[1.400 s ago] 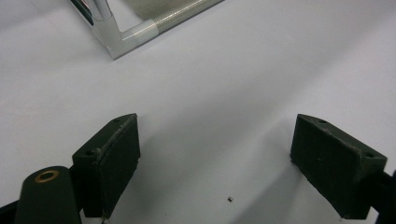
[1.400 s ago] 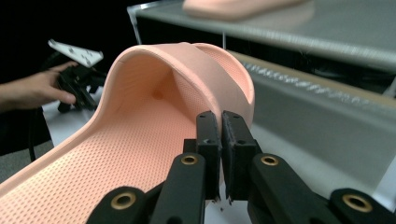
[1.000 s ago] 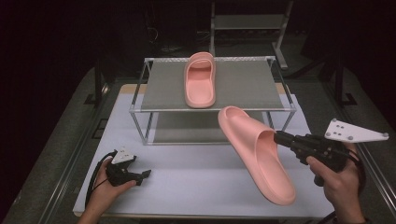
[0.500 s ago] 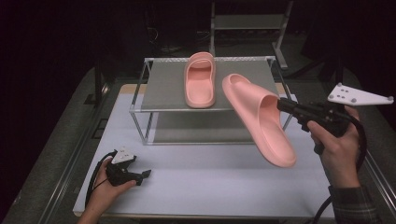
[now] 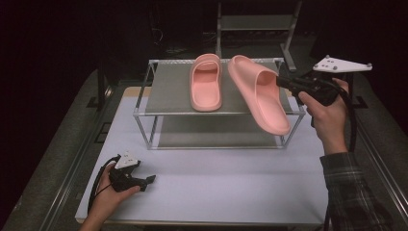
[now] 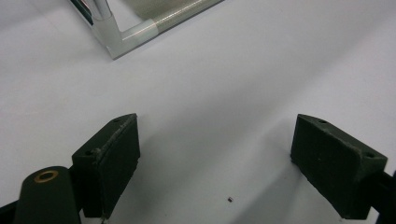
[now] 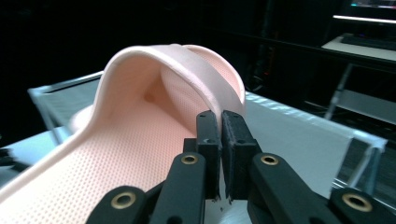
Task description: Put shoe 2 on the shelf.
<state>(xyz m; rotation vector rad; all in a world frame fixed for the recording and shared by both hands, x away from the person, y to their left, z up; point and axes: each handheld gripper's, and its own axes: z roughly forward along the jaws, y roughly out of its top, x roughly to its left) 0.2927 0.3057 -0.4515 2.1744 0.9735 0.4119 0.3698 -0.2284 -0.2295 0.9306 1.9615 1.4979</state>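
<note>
Lifted off the bench (image 5: 216, 192), the second slide sandal (image 5: 260, 94) is nearing its mate (image 5: 206, 82) on the rack (image 5: 168, 89), right gripper (image 5: 284, 82) jaws pinching its strap edge for pairing; left gripper (image 5: 144, 181) jaws are resting spread.

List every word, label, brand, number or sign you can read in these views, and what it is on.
None: no readable text on either pink slide sandal, the metal rack, the white table or either set of tongs.
</note>
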